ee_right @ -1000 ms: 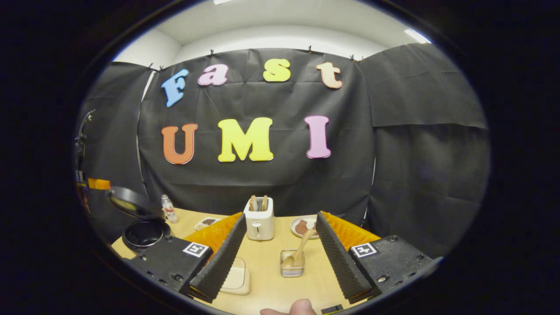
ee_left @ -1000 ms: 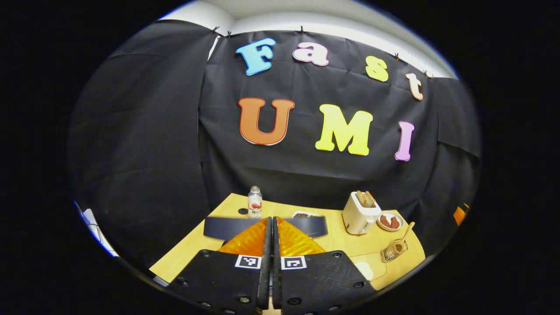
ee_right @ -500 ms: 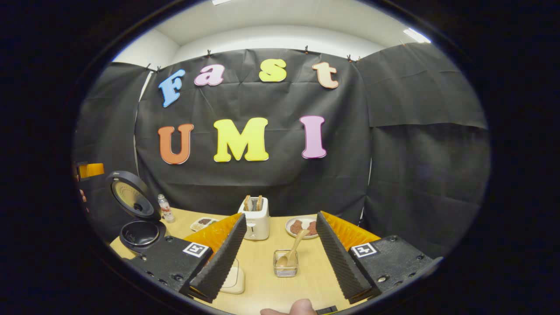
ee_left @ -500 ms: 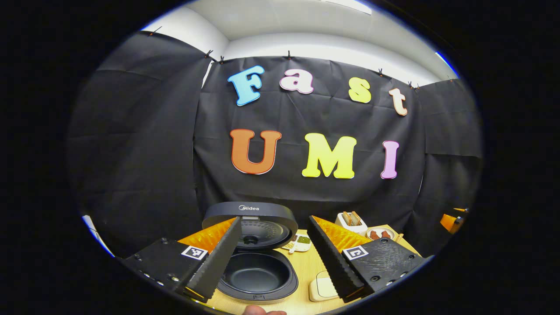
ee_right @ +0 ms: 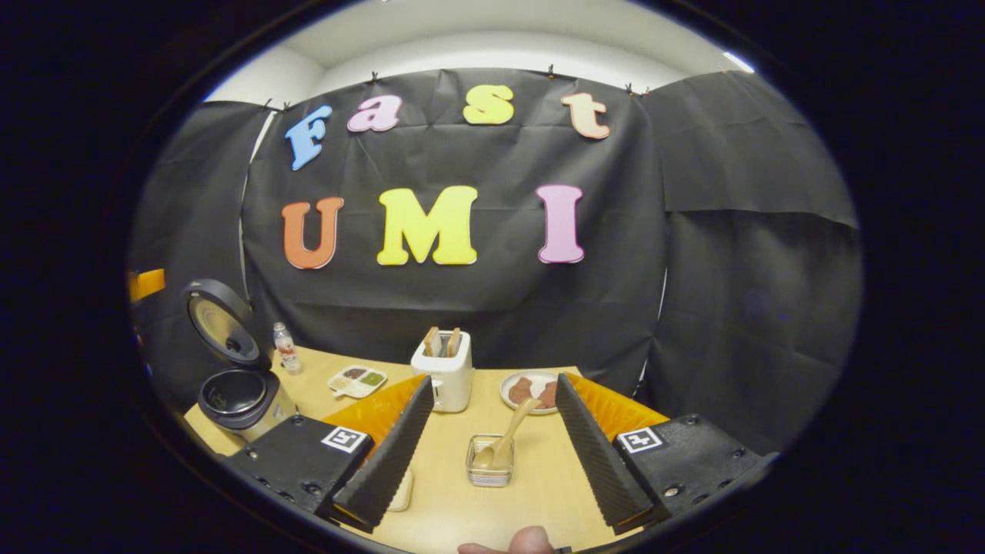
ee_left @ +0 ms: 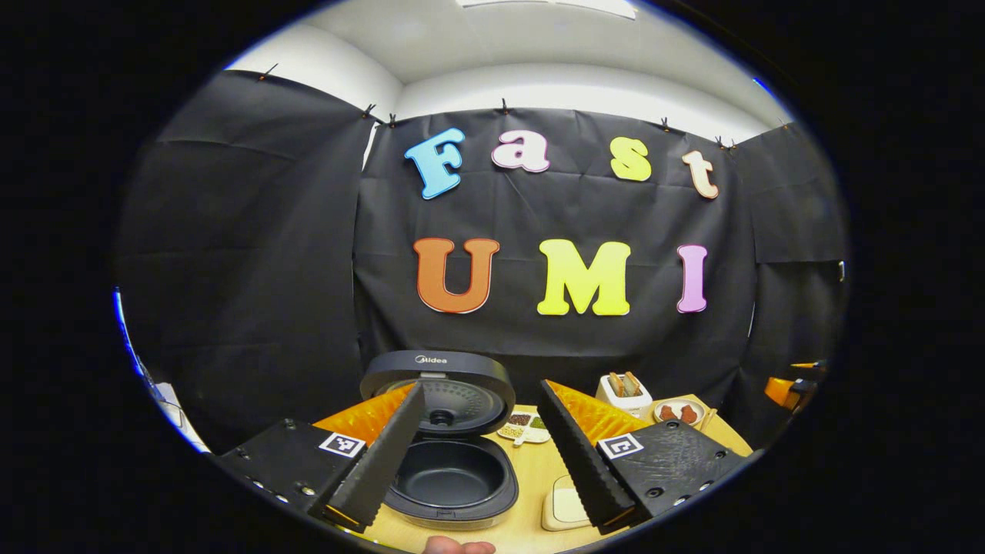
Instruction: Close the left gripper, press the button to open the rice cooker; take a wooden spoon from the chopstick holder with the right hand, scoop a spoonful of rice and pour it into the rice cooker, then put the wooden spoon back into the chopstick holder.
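Both grippers wide open, holding nothing.
Left gripper [ee_left: 479,504] frames the open rice cooker [ee_left: 450,481]; right gripper [ee_right: 492,504] frames the spoon [ee_right: 504,442] at lower centre.

A staged recording booth, not a real kitchen; black cloth walls [ee_right: 739,231] clipped up under a white ceiling [ee_left: 539,46]; kitchen props, a toaster [ee_right: 442,369] among them, on a wooden table [ee_right: 531,492].

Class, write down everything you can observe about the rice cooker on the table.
The rice cooker is dark and round, with a glossy plastic-looking shell. Its lid is swung up and back on a rear hinge, showing a ridged metallic inner plate. The dark inner pot looks empty. It stands upright near the table's left end, between the left gripper's open jaws in that view; nothing touches it.
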The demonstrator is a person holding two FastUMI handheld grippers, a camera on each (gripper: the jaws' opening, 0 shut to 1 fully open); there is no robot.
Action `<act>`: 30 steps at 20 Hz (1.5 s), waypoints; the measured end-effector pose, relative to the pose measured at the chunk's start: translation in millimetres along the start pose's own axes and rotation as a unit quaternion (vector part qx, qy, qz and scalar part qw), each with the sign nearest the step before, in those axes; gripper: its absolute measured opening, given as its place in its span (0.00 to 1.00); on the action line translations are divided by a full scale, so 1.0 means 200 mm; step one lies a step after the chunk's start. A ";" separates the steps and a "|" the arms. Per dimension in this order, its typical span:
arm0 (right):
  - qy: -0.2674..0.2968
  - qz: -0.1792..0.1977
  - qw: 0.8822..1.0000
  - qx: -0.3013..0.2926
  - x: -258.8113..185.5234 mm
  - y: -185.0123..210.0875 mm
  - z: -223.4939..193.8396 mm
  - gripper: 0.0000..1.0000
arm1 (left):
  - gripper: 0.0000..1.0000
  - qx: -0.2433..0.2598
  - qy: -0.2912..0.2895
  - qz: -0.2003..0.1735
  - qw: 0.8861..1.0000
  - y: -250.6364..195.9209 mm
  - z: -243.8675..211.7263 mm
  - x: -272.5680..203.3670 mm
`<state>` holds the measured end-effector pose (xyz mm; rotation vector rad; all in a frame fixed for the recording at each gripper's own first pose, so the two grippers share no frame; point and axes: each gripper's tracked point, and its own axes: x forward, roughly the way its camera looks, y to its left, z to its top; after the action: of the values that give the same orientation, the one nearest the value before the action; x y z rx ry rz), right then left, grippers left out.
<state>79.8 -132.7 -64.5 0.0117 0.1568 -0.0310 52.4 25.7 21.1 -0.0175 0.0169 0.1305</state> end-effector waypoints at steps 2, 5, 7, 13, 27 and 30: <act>0.025 0.011 1.000 0.005 0.10 -0.02 -0.09 1.00 | 0.94 0.002 -0.004 0.003 1.000 -0.05 0.00 0.01; 0.063 0.023 0.998 0.017 0.27 -0.05 -0.26 1.00 | 0.95 0.003 -0.003 0.005 1.000 -0.12 0.00 0.03; 0.085 0.032 0.995 0.035 0.42 -0.08 -0.37 1.00 | 0.94 0.001 -0.002 0.009 1.000 -0.15 -0.01 0.05; 0.157 0.038 0.983 0.084 0.91 -0.20 -0.71 0.94 | 0.95 0.016 0.017 0.016 1.000 -0.20 -0.07 0.15; 0.216 0.069 0.968 0.112 1.13 -0.16 -0.90 0.37 | 0.95 -0.004 0.075 0.034 0.997 -0.25 -0.26 0.29; 0.213 0.080 0.967 0.116 1.08 -0.15 -0.85 0.23 | 0.95 -0.010 0.077 0.024 0.997 -0.27 -0.26 0.28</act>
<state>265.3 -165.8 -267.1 0.2664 0.5812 0.1154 114.8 -21.8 -30.8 -0.0480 0.1691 0.1773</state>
